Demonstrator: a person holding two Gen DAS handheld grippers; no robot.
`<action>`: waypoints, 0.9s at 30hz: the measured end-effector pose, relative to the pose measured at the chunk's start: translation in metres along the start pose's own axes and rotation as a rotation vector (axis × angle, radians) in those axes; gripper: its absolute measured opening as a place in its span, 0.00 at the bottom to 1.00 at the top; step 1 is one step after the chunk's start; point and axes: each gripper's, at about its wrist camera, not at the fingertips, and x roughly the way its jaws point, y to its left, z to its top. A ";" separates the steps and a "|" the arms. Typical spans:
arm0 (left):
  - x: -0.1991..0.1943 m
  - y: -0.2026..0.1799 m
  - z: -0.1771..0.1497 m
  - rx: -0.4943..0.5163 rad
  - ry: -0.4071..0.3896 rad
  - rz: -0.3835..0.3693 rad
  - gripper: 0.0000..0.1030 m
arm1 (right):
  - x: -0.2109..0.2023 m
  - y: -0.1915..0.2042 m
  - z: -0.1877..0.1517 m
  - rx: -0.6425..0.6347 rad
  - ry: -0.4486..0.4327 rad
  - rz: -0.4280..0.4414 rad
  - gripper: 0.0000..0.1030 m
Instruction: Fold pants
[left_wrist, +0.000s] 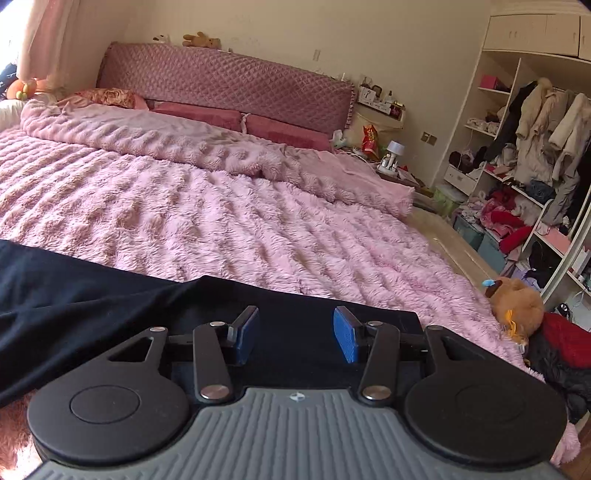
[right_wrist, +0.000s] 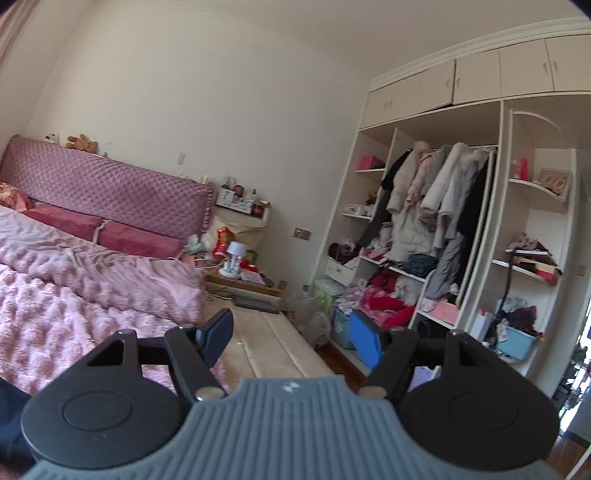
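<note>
Dark navy pants (left_wrist: 92, 306) lie spread across the near part of the fluffy pink bed cover (left_wrist: 229, 221) in the left wrist view. My left gripper (left_wrist: 295, 334) hovers just above them near their right end, open, its blue pads (left_wrist: 345, 334) apart with only dark cloth seen below. In the right wrist view my right gripper (right_wrist: 291, 341) is raised and points level across the room toward the wardrobe, open with nothing between its fingers. A dark sliver of the pants (right_wrist: 9, 413) shows at that view's lower left edge.
A quilted pink headboard (left_wrist: 229, 81) and pillows stand at the far end of the bed. A cluttered bedside table (right_wrist: 243, 273) sits beside it. An open white wardrobe (right_wrist: 436, 221) full of clothes fills the right. A brown plush toy (left_wrist: 517, 306) and clothes lie on the floor.
</note>
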 end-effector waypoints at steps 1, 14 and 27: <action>-0.001 -0.003 0.000 0.007 0.002 -0.001 0.52 | -0.003 -0.013 0.001 -0.008 0.001 -0.026 0.64; -0.006 -0.049 -0.003 0.071 0.016 -0.111 0.52 | 0.016 -0.137 -0.001 -0.235 -0.057 -0.493 0.63; 0.007 -0.043 -0.009 0.025 0.050 -0.090 0.52 | 0.024 -0.135 0.069 0.103 -0.155 -0.435 0.65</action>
